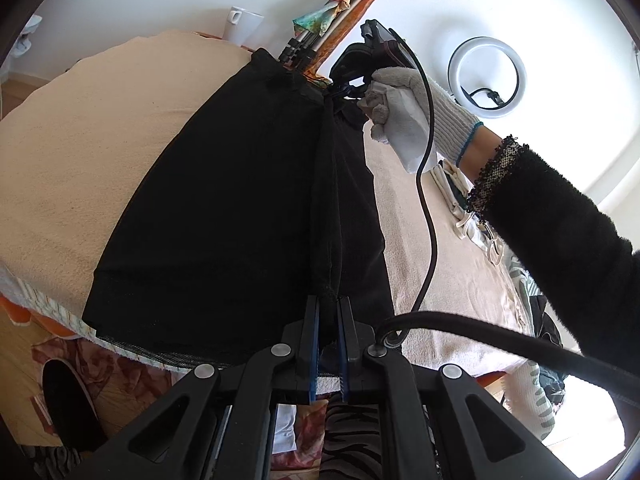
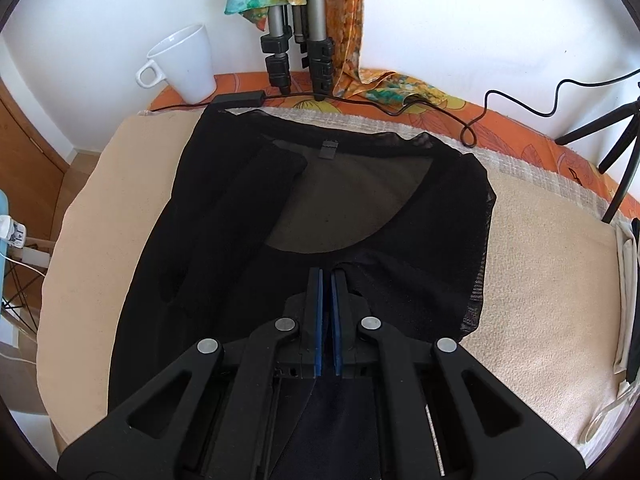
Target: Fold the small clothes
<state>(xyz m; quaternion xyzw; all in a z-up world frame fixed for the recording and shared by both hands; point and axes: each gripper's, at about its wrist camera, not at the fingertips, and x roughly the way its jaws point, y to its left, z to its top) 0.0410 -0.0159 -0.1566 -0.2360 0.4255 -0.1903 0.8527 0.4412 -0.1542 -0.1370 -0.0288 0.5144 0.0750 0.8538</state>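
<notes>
Left gripper (image 1: 329, 300) and right gripper (image 2: 327, 274) are both clamped on the black top (image 2: 224, 216), which lies on the beige blanket (image 2: 540, 264). Carry the pinched edge over level, both ends together, and land it square on the far side.

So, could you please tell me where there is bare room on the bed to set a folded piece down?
Bare beige blanket lies right of the black garment, up to the cream items at the edge, and another strip on its left. The far edge is crowded: white mug, tripod legs, cable.
</notes>
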